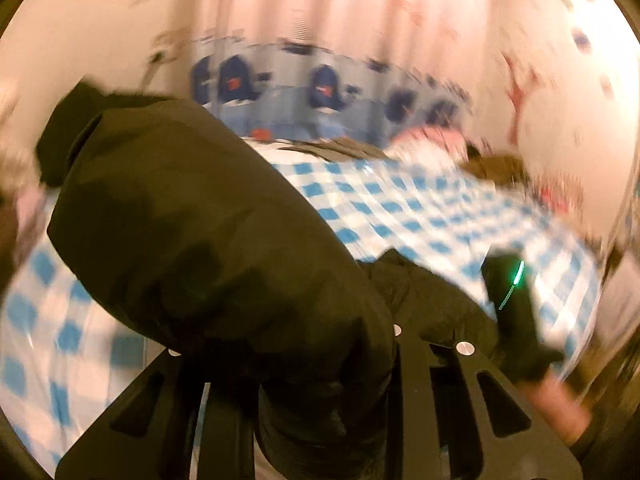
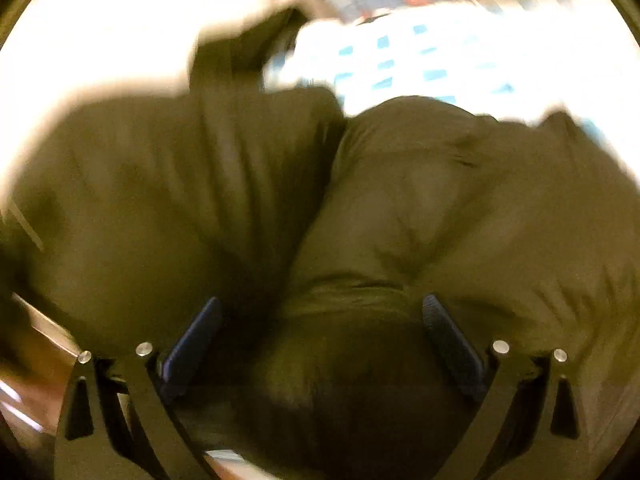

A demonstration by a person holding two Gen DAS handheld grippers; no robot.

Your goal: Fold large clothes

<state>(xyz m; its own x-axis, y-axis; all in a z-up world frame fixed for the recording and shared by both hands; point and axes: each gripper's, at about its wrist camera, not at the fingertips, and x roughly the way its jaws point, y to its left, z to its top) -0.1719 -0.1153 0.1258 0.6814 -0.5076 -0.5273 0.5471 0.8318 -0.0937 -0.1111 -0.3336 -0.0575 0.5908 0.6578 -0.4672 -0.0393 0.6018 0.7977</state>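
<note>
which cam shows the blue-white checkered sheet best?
Left wrist view: the blue-and-white checkered sheet spreads across the mid-frame around the dark olive puffy jacket, though motion-blurred. Right wrist view shows only an overexposed strip of it at the top, behind the jacket.

Matt dark puffy jacket (image 1: 192, 216) cloth, checked bedsheet (image 1: 400, 204) cloth, ribbed gripper pads (image 2: 448, 336)

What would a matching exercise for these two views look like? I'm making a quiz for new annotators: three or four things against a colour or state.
Things:
1. jacket
2. bedsheet
3. left gripper
4. right gripper

Colour or state:
a. open, fingers spread over dark cloth
b. blue and white checks
c. dark olive, bunched
d. shut on cloth

Pairs: 1-c, 2-b, 3-d, 4-a
</note>
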